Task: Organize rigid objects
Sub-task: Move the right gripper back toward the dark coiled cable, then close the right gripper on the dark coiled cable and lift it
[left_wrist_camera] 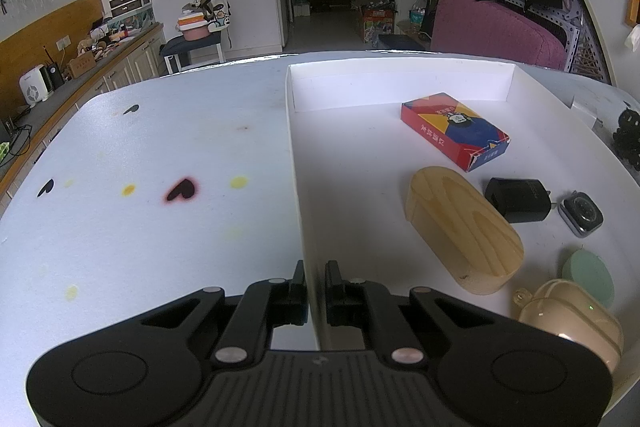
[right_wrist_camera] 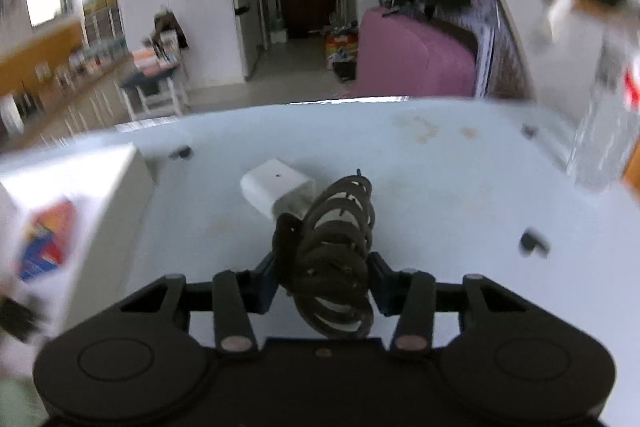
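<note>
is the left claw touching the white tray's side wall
Touching: the left wrist view shows the left claw shut on the white tray wall, fingers pressed against both faces.

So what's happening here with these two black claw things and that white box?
A person is tidying small items into a white tray. The left gripper is shut on the tray's side wall, apparently steadying it. The right gripper is shut on a dark coiled spring, held above the table near a white charger. Already in the tray are a card box, wooden block, black charger, watch and earbud case.
</note>
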Demonstrator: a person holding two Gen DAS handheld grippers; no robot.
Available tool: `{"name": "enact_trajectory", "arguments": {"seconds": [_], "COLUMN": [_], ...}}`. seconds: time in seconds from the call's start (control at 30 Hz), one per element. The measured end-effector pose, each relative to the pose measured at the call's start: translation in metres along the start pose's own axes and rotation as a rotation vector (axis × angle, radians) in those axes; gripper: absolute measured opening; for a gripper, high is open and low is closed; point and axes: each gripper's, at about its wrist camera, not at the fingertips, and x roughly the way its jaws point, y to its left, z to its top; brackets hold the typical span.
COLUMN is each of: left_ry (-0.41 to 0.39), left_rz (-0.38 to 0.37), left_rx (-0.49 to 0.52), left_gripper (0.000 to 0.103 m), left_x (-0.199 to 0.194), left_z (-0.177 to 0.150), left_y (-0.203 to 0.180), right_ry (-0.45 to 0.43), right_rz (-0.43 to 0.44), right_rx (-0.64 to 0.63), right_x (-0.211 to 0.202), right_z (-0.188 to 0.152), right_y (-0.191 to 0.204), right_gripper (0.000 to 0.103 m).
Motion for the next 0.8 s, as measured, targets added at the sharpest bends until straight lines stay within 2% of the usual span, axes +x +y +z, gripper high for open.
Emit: {"name": "enact_trajectory", "arguments": {"seconds": [0.13, 0.23, 0.37, 0.6, 0.8], "left_ry": [0.0, 0.0, -0.002, -0.004, -0.004], "left_rz": [0.0, 0.0, 0.002, 0.003, 0.003], "left_rx": [0.0, 0.002, 0.003, 0.005, 0.006], "left_gripper": [0.007, 0.007, 0.007, 0.007, 0.007], "left_x": [0.0, 0.0, 0.0, 0.0, 0.0], "left_z": [0.0, 0.0, 0.0, -0.001, -0.001], "left_y": [0.0, 0.0, 0.001, 0.0, 0.0], "right_ry": [0.044, 0.066, 0.043, -0.034, -0.06], "right_rz": [0.193, 0.252, 0.165, -0.025, -0.038], "right_rx": [0.201, 0.299, 0.329, 0.269, 0.193], "right_x": [-0.018, -0.027, -0.042, -0.062, -0.062], "right_z": [-0.011, -0.023, -0.035, -0.035, -0.036], "right_y": [-0.031, -0.05, -0.065, -0.07, -0.059], "right_gripper": [0.046, 0.048, 0.065, 0.066, 0.065]}}
